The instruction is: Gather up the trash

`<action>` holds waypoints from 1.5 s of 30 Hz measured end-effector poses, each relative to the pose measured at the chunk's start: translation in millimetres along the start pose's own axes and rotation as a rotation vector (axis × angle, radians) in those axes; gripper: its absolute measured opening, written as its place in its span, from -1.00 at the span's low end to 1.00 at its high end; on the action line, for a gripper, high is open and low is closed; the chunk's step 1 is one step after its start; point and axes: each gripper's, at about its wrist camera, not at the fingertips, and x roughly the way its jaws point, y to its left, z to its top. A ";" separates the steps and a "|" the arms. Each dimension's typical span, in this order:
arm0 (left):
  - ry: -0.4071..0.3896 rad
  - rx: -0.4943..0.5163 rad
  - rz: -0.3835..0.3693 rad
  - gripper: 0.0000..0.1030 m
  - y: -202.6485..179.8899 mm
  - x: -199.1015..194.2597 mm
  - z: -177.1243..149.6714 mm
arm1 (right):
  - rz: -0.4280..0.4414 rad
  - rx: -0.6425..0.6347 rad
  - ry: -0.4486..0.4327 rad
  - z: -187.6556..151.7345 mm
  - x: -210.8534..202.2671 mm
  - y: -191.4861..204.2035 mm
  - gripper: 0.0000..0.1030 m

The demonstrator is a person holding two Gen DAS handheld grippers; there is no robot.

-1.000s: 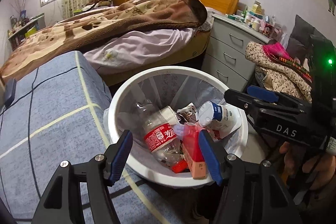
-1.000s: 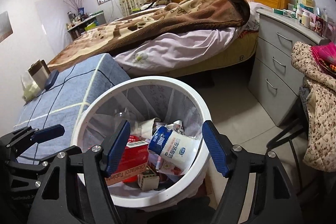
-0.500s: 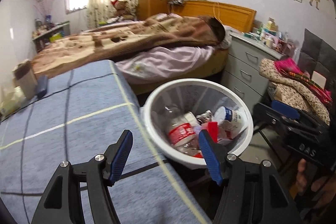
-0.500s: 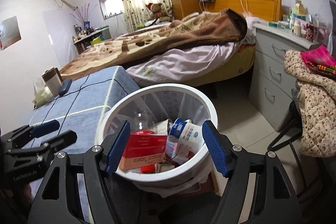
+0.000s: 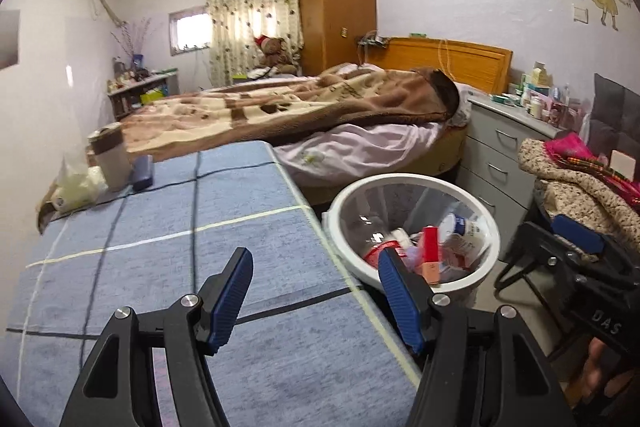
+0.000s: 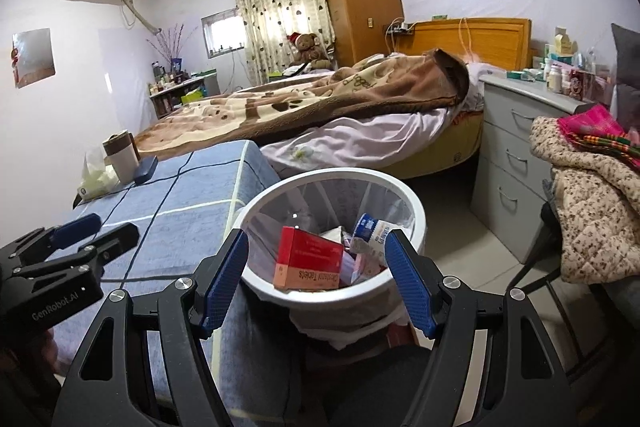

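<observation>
A white trash bin (image 5: 400, 179) with a clear liner stands on the floor beside the blue-clothed table (image 5: 160, 259). It holds a red carton (image 6: 308, 259), a white tub with a blue label (image 6: 370, 231), a red-labelled bottle (image 5: 380, 247) and other scraps. My left gripper (image 5: 314, 267) hovers open over the table's edge, with the bin to its right and nothing between its fingers. My right gripper (image 6: 316, 243) hangs open above the bin's near rim (image 6: 332, 174), also empty. Each gripper shows in the other's view: the right gripper (image 5: 560, 247), the left gripper (image 6: 96, 231).
At the table's far left end stand a brown-and-white cup (image 6: 120, 155), a tissue pack (image 6: 96, 179) and a dark blue case (image 6: 146, 167). Behind is a bed (image 6: 320, 107); to the right are a grey dresser (image 6: 512, 155) and a chair with quilted clothes (image 6: 592, 219).
Both grippers have drawn back and risen from the bin, which looks smaller now. The left one has swung left over the table. Both stay open and empty.
</observation>
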 end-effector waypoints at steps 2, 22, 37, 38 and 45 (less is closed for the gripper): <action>-0.008 -0.004 0.019 0.26 3.5 -5.6 -3.9 | -0.012 -0.002 -0.014 -1.9 -4.3 2.7 0.40; -0.055 -0.011 0.052 0.26 7.4 -28.5 -24.2 | -0.045 -0.015 -0.065 -15.0 -20.4 16.1 0.40; -0.063 -0.027 0.063 0.26 12.3 -33.4 -24.8 | -0.037 -0.023 -0.062 -15.3 -22.1 21.4 0.40; -0.062 -0.026 0.064 0.26 12.6 -33.4 -25.0 | -0.038 -0.023 -0.062 -15.2 -22.4 21.7 0.40; -0.068 -0.031 0.066 0.26 13.0 -35.8 -23.9 | -0.035 -0.024 -0.059 -15.1 -22.9 22.7 0.40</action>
